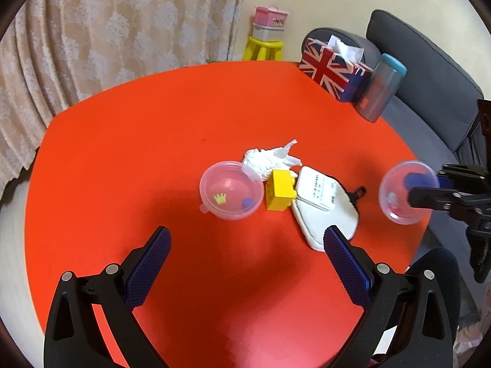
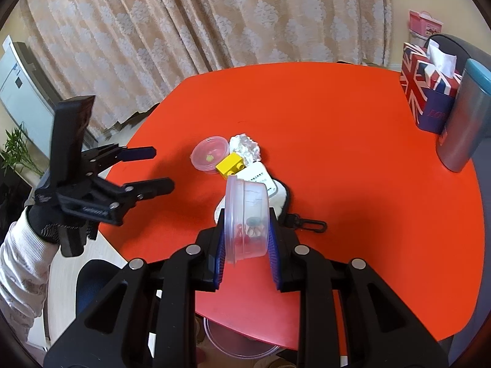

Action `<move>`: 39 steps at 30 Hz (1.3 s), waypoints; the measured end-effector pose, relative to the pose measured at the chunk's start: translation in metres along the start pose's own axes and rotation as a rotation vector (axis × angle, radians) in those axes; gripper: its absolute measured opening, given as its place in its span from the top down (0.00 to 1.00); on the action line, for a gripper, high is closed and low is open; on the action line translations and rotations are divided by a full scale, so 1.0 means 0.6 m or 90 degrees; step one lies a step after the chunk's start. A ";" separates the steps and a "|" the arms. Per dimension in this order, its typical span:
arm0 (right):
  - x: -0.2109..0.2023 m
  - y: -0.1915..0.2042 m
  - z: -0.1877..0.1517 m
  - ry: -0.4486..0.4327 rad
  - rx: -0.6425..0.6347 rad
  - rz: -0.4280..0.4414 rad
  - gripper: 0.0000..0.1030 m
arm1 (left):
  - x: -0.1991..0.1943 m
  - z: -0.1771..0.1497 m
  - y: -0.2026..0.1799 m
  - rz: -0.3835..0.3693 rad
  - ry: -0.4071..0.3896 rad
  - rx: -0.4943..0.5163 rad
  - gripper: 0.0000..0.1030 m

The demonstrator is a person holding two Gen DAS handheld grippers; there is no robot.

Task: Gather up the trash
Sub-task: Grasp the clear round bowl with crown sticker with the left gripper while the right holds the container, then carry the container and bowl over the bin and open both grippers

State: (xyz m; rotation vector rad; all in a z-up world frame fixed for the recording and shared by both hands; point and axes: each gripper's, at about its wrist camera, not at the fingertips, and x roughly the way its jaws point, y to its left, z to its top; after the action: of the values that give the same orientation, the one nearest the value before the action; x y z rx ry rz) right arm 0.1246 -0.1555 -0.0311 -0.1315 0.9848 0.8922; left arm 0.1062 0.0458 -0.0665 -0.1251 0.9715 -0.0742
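Note:
My right gripper [image 2: 247, 217] is shut on a clear plastic cup [image 2: 245, 227], which is tipped on its side above the red table's [image 2: 337, 153] near edge with small bits inside. In the left wrist view that cup [image 1: 402, 190] hangs at the far right, above the table's right edge. My left gripper [image 1: 245, 231] is open and empty over the table, short of a second clear cup [image 1: 231, 190] that stands upright. Beside that cup lie a crumpled white tissue [image 1: 267, 159], a yellow block [image 1: 279, 193] and a white card [image 1: 319, 190] on a white pouch [image 1: 322, 227].
A Union Jack tissue box [image 1: 331, 70] and a blue-grey tumbler [image 1: 380, 89] stand at the table's far right corner. Behind them is a grey sofa [image 1: 429, 70]. A yellow stool [image 1: 264, 47] stands by the curtain. A clear round container [image 2: 239, 343] shows below the table's near edge.

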 end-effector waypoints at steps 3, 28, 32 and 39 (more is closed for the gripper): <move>-0.003 -0.005 -0.001 -0.001 0.003 -0.001 0.77 | 0.020 0.009 0.008 0.001 0.014 0.004 0.07; 0.022 -0.028 -0.003 0.011 0.018 0.001 0.77 | 0.105 0.034 0.024 0.010 0.042 0.042 0.43; 0.024 -0.025 -0.003 0.010 0.015 -0.001 0.77 | 0.102 0.031 0.024 0.015 0.036 0.038 0.43; 0.021 -0.019 -0.004 0.008 0.003 -0.012 0.77 | 0.067 0.020 0.016 0.019 0.015 0.024 0.43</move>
State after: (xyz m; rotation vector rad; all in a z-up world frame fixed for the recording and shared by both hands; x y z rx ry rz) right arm 0.1340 -0.1567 -0.0452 -0.1422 0.9954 0.8722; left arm 0.1388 0.0516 -0.0941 -0.0755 0.9939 -0.0672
